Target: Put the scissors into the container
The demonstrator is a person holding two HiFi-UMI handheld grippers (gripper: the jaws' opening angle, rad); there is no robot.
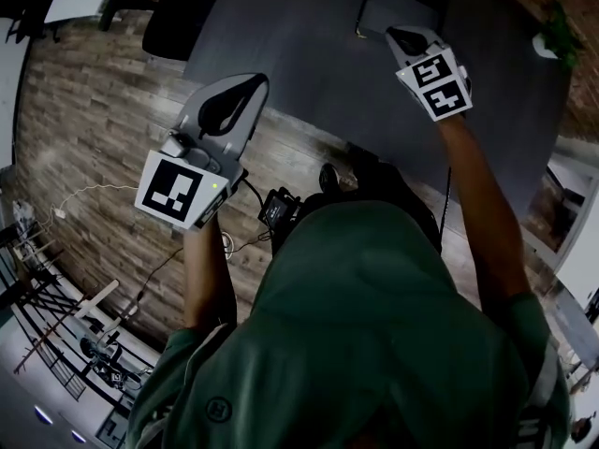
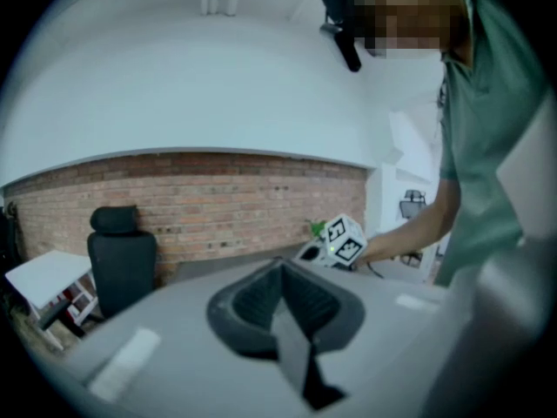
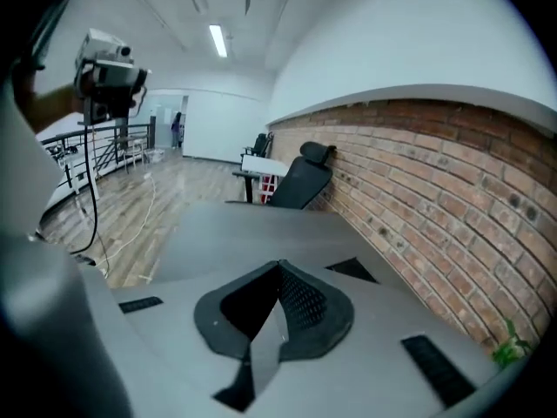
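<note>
No scissors show in any view. My left gripper point(image 1: 245, 90) is held up above the near edge of the dark grey table point(image 1: 309, 36), jaws shut and nothing between them. My right gripper point(image 1: 402, 37) is raised over the table farther right, also shut and empty. The left gripper view looks along its closed jaws point(image 2: 280, 266) toward the right gripper's marker cube point(image 2: 341, 240). In the right gripper view the closed jaws point(image 3: 280, 268) point along the table top point(image 3: 252, 229). A dark flat rectangular thing point(image 1: 398, 7) lies on the table beyond the right gripper; I cannot tell what it is.
A black office chair point(image 2: 122, 255) and a white side table point(image 2: 43, 273) stand by the brick wall point(image 3: 452, 172). A small green plant point(image 1: 560, 31) sits at the table's far right. Wood floor point(image 1: 94, 110) with cables lies to the left.
</note>
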